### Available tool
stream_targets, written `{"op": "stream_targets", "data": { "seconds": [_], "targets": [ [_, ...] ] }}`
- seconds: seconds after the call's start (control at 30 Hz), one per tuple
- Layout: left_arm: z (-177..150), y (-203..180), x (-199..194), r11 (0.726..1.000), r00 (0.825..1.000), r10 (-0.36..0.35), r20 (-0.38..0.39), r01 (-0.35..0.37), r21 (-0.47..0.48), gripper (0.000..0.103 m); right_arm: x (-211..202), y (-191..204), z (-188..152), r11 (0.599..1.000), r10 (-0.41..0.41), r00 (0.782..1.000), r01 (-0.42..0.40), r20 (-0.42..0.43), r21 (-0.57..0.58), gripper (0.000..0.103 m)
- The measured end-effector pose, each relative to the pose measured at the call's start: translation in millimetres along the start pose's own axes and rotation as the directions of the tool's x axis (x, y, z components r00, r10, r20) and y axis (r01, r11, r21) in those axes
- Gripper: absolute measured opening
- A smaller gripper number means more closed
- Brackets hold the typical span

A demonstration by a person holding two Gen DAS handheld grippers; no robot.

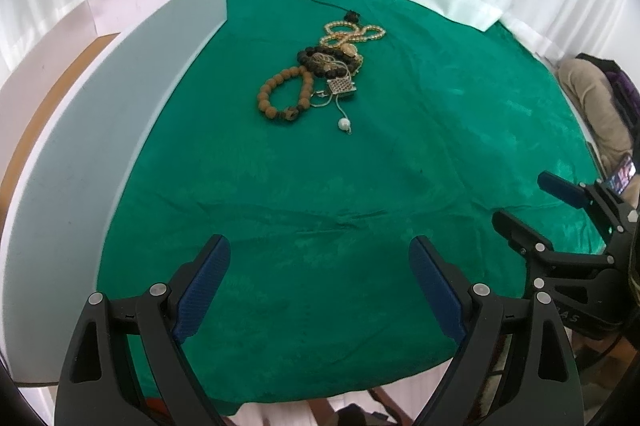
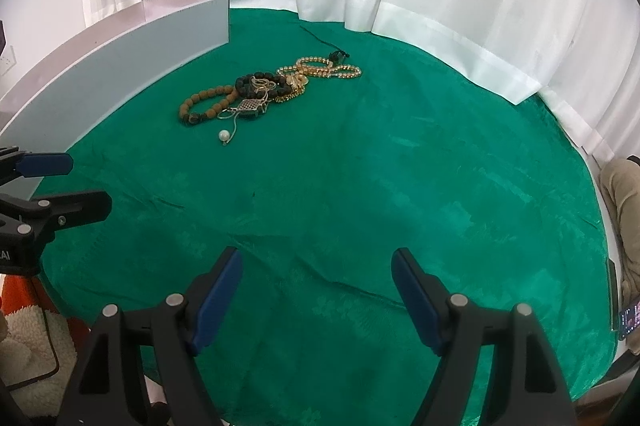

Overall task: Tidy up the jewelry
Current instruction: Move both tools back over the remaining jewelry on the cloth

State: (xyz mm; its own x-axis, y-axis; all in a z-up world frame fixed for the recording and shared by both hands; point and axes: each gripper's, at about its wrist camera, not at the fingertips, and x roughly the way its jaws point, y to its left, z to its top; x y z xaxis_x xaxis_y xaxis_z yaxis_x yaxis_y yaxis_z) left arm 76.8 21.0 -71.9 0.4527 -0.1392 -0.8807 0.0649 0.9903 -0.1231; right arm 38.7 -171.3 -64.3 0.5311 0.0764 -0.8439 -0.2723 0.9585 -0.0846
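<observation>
Jewelry (image 1: 320, 74) lies tangled in one heap mid-cloth, beside the white box (image 1: 120, 98); nothing is sorted yet; left gripper (image 1: 320, 290) and right gripper (image 2: 318, 302) hover near, jaws apart, empty; next, I judge, reaching for the brown bead bracelet (image 1: 284, 92).

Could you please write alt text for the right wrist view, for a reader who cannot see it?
A tangled pile of jewelry lies on a green cloth, beside a white box. The right tongs are open and empty.
</observation>
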Motion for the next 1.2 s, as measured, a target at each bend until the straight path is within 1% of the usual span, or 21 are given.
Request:
{"op": "stream_targets", "data": {
  "seconds": [0.47, 0.57, 0.73, 0.83, 0.93, 1.03, 1.13, 1.17, 1.2],
  "targets": [
    [2, 3, 10, 1.0, 1.0, 0.001, -0.027, -0.001, -0.015, 0.092, 7, -3, -1, 1.0, 0.014, 1.0, -0.014, -0.017, 0.008, 0.078],
    [5, 11, 12, 0.999, 0.999, -0.024, -0.027, 0.023, -0.045, 0.092, 6, -5, -2, 1.0, 0.014, 1.0, -0.014, -0.012, 0.017, 0.078],
    [15, 30, 15, 0.994, 0.999, -0.03, -0.013, 0.028, -0.105, 0.092, 11, -8, -4, 0.999, 0.019, 0.999, -0.019, -0.025, 0.027, 0.078],
    [31, 39, 20, 0.99, 0.998, -0.055, -0.001, 0.054, -0.127, 0.092, 11, -7, -3, 0.999, 0.023, 0.999, -0.022, -0.026, 0.024, 0.078],
    [50, 39, 26, 0.992, 0.998, -0.059, 0.015, 0.06, -0.114, 0.092, 9, -7, -4, 0.999, 0.024, 0.999, -0.024, -0.021, 0.026, 0.078],
    [74, 32, 34, 0.995, 0.997, -0.072, 0.029, 0.074, -0.072, 0.091, 10, -9, -6, 0.999, 0.022, 0.999, -0.022, -0.024, 0.031, 0.078],
    [99, 26, 46, 0.993, 0.993, -0.116, 0.036, 0.117, -0.031, 0.091, 11, -12, -6, 0.999, 0.02, 0.999, -0.019, -0.026, 0.039, 0.078],
    [109, 24, 53, 0.993, 0.992, -0.12, 0.028, 0.12, -0.017, 0.09, 11, -13, -6, 0.999, 0.02, 0.999, -0.019, -0.025, 0.042, 0.078],
    [115, 22, 58, 0.994, 0.994, -0.105, 0.017, 0.105, -0.004, 0.089, 10, -15, -6, 0.999, 0.02, 1.0, -0.019, -0.024, 0.043, 0.078]
  ]
}}
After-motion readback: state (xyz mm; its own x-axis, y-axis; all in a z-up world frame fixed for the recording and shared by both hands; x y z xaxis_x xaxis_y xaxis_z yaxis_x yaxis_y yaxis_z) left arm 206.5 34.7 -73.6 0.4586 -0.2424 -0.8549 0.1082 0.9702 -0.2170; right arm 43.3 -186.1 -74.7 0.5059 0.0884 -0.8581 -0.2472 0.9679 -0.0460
